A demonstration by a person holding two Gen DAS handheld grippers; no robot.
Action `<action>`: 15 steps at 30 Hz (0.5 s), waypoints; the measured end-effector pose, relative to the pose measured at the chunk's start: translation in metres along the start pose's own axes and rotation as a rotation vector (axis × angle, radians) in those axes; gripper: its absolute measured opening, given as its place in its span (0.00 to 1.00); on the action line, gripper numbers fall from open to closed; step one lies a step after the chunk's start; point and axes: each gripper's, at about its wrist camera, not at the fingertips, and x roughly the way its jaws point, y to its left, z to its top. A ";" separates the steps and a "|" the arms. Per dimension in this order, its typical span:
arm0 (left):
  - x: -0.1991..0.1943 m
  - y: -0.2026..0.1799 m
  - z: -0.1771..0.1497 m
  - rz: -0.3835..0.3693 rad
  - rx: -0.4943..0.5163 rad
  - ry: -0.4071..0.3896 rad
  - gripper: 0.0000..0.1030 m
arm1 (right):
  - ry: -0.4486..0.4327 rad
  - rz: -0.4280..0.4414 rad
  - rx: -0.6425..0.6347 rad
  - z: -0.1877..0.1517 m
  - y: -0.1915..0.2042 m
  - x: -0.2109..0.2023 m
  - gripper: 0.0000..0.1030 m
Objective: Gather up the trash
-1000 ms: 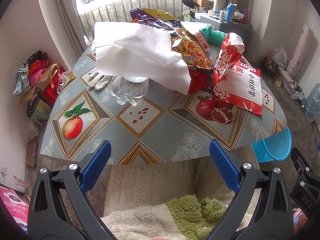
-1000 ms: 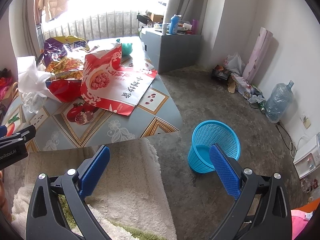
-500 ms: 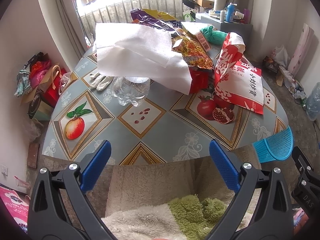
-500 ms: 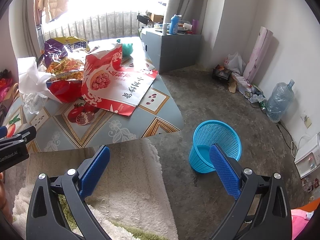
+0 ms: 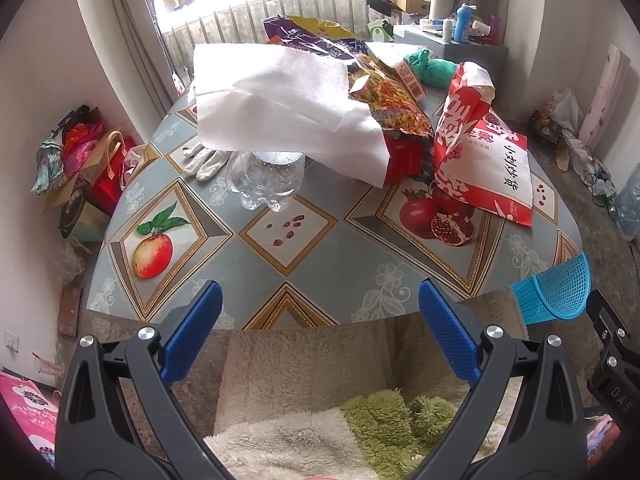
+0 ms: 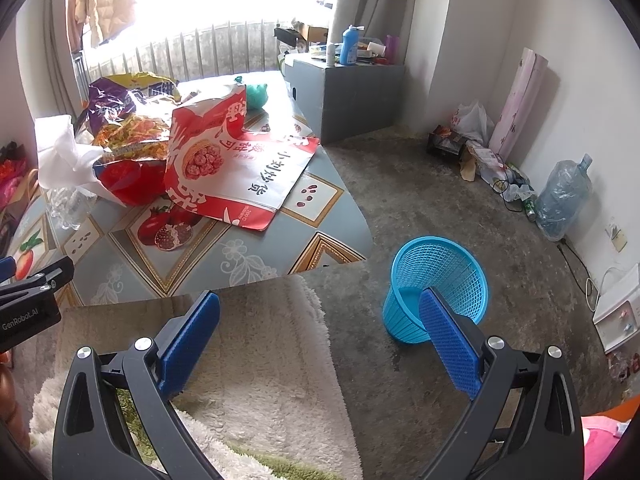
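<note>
Trash is piled at the far half of a fruit-patterned table [image 5: 296, 248]: a white foam sheet [image 5: 280, 100], a crushed clear plastic bottle [image 5: 266, 182] under it, colourful snack bags [image 5: 384, 104] and a red-and-white bag [image 5: 484, 156]. My left gripper [image 5: 320, 334] stands open before the table's near edge, holding nothing. In the right wrist view the red-and-white bag [image 6: 240, 172] lies near the table's right side. A blue mesh bin [image 6: 438, 284] stands on the floor to the right of the table. My right gripper [image 6: 320, 336] is open and empty, its right finger overlapping the bin.
White gloves [image 5: 206, 162] lie at the table's left side. A fluffy cream and green cover [image 5: 312, 420] fills the foreground. Bags [image 5: 80, 148] crowd the floor at left. A grey cabinet [image 6: 344, 92], floor clutter [image 6: 476, 148] and a water jug [image 6: 564, 200] stand right.
Both views have shifted slightly: the table and bin sit a little further from the grippers than a second ago. Both grippers have stayed open and no object has moved.
</note>
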 end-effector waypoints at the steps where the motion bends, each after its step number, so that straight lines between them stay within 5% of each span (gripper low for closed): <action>1: 0.000 0.000 0.000 0.002 0.001 0.000 0.92 | 0.000 0.000 0.000 0.000 0.000 0.000 0.94; 15: 0.002 -0.003 0.000 0.018 0.004 0.004 0.92 | 0.025 0.000 0.013 0.001 0.003 0.006 0.94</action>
